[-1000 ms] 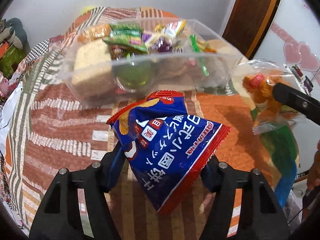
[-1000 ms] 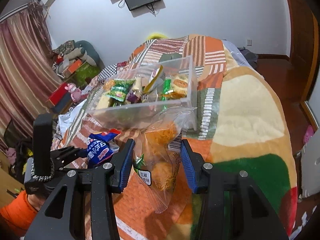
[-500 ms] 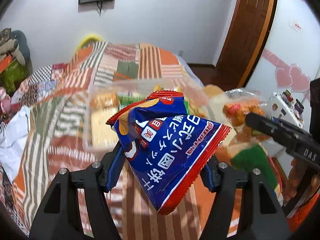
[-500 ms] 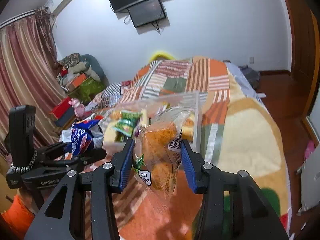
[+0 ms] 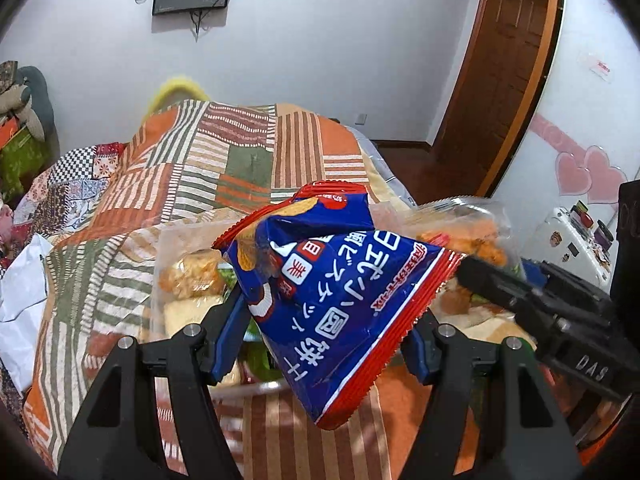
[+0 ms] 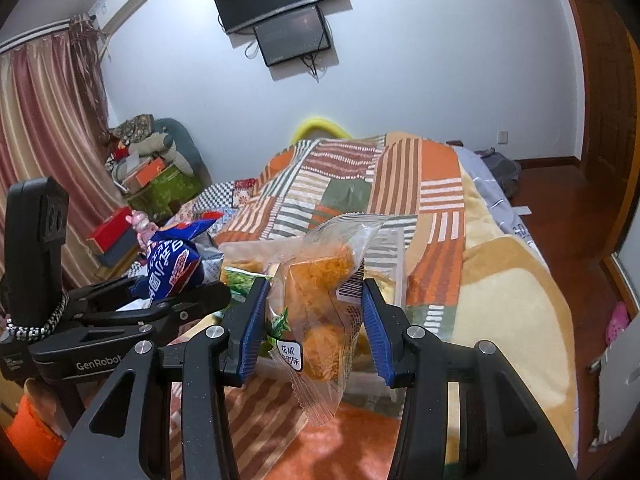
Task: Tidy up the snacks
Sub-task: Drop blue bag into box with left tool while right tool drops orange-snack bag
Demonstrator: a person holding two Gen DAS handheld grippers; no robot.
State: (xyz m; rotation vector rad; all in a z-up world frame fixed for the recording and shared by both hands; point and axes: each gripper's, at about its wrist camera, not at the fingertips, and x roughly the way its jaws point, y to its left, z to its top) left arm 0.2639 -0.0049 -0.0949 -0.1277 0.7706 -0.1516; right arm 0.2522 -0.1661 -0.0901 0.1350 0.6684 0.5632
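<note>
My left gripper (image 5: pixel 324 328) clamps a blue snack bag (image 5: pixel 340 292); my right gripper (image 6: pixel 314 320) clamps a clear snack bag (image 6: pixel 320 300). Both hang above the clear bin (image 5: pixel 176 240), mostly hiding it.

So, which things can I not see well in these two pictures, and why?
- Clear snack bin, left wrist view: blurred, and the blue snack bag in the left gripper covers its middle.
- Same bin, right wrist view: the clear bag of orange snacks in the right gripper hides most of it.
- Whether either bag is already over the bin: cannot tell.
- Print on the orange bag's label: too small.
</note>
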